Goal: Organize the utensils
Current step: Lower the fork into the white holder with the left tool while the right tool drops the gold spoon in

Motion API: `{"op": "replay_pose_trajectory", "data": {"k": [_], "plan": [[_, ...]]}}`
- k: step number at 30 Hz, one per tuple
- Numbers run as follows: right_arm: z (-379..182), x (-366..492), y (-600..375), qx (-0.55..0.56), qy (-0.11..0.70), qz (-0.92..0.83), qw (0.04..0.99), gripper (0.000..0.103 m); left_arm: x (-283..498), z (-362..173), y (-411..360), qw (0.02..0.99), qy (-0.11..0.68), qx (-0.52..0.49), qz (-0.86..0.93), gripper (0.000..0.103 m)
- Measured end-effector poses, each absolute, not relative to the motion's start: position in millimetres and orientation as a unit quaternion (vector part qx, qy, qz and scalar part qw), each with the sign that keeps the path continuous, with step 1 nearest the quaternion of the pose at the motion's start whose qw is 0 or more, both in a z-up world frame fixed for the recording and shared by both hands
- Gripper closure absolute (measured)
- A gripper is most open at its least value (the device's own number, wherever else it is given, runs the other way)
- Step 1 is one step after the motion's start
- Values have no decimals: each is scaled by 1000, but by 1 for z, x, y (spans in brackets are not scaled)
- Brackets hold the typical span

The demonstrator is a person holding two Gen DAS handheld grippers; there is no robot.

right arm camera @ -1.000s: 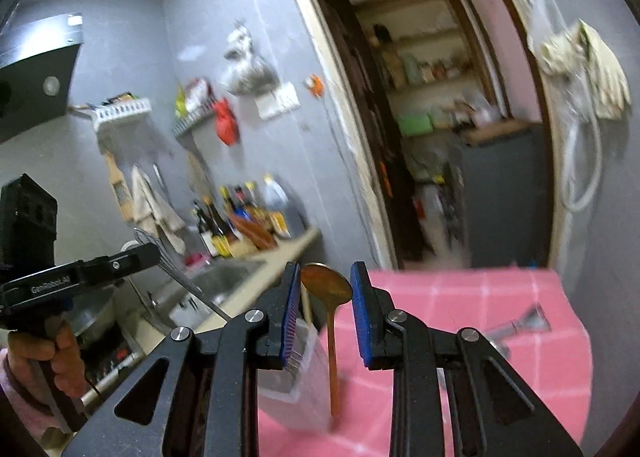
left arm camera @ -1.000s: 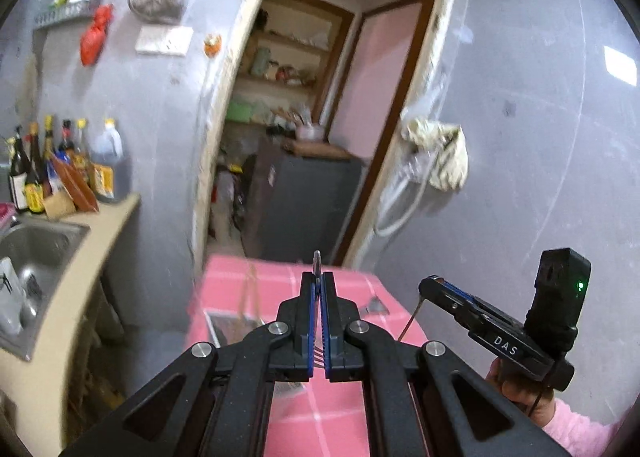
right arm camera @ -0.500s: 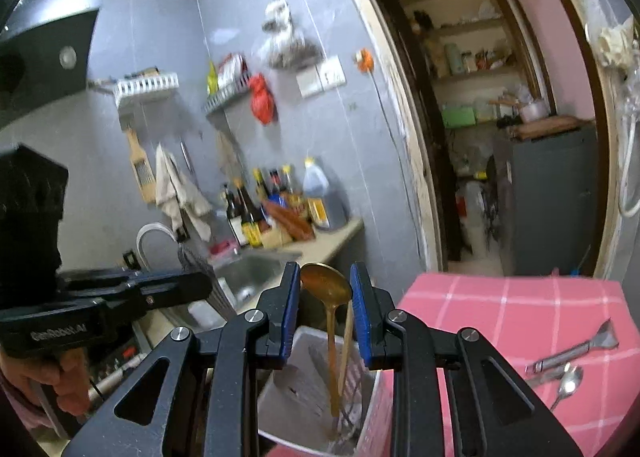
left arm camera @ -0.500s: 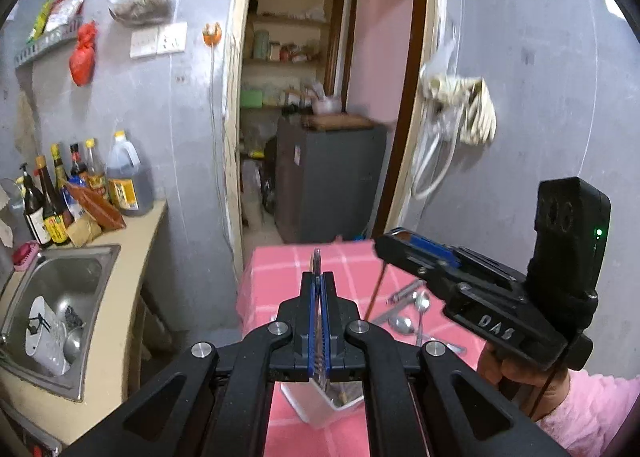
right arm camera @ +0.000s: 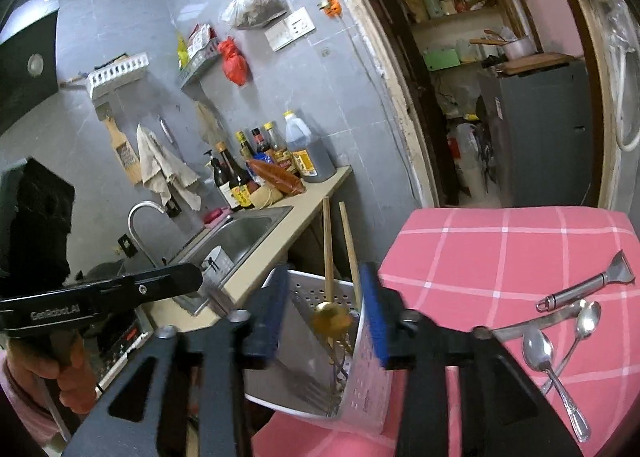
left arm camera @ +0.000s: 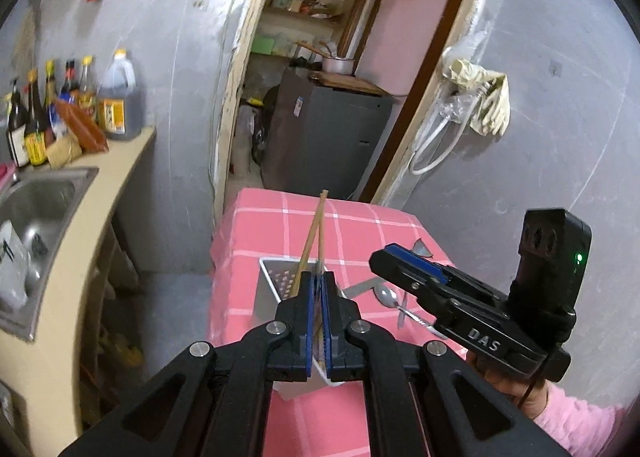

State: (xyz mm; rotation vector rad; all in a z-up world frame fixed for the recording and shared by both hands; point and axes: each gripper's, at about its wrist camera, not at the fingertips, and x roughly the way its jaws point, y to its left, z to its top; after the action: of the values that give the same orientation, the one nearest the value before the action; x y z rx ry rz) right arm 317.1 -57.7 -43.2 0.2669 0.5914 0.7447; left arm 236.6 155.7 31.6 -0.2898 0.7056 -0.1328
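A white perforated utensil holder point(right arm camera: 360, 369) stands at the left edge of the pink checked table point(right arm camera: 480, 249). Two wooden chopsticks point(right arm camera: 328, 249) and a gold spoon point(right arm camera: 332, 321) stand in it. My right gripper point(right arm camera: 324, 317) is open above the holder, the gold spoon loose between its fingers. My left gripper point(left arm camera: 319, 297) is shut on a thin metal utensil over the holder point(left arm camera: 276, 281); what the utensil is stays hidden. Two silver spoons point(right arm camera: 538, 349), a knife and a peeler point(right arm camera: 600, 281) lie on the table to the right.
A counter with a steel sink point(right arm camera: 236, 237) and several bottles point(right arm camera: 272, 161) runs on the left. A doorway with a grey cabinet point(left arm camera: 324, 137) lies behind the table. The right gripper body point(left arm camera: 472, 317) shows in the left wrist view over the spoons.
My right gripper opened and let the gold spoon drop into the holder. Both grippers came lower over the holder. The left gripper stayed shut.
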Motion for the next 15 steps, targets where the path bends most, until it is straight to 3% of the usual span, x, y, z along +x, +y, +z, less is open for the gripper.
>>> {"op": "replay_pose_trajectory", "data": {"k": [3, 5, 9, 11, 15], "plan": [[-38, 312, -76, 135, 273, 330, 894, 60, 235, 30, 159, 925, 340, -158, -61, 87], [-33, 307, -89, 136, 261, 308, 905, 49, 234, 31, 159, 928, 330, -162, -59, 57], [-19, 295, -117, 129, 232, 255, 930, 40, 230, 38, 147, 942, 293, -154, -58, 43], [-11, 287, -134, 121, 214, 225, 943, 30, 229, 41, 135, 949, 279, -138, -55, 28], [3, 274, -165, 98, 185, 166, 964, 21, 229, 46, 106, 963, 246, -103, -50, 15]]}}
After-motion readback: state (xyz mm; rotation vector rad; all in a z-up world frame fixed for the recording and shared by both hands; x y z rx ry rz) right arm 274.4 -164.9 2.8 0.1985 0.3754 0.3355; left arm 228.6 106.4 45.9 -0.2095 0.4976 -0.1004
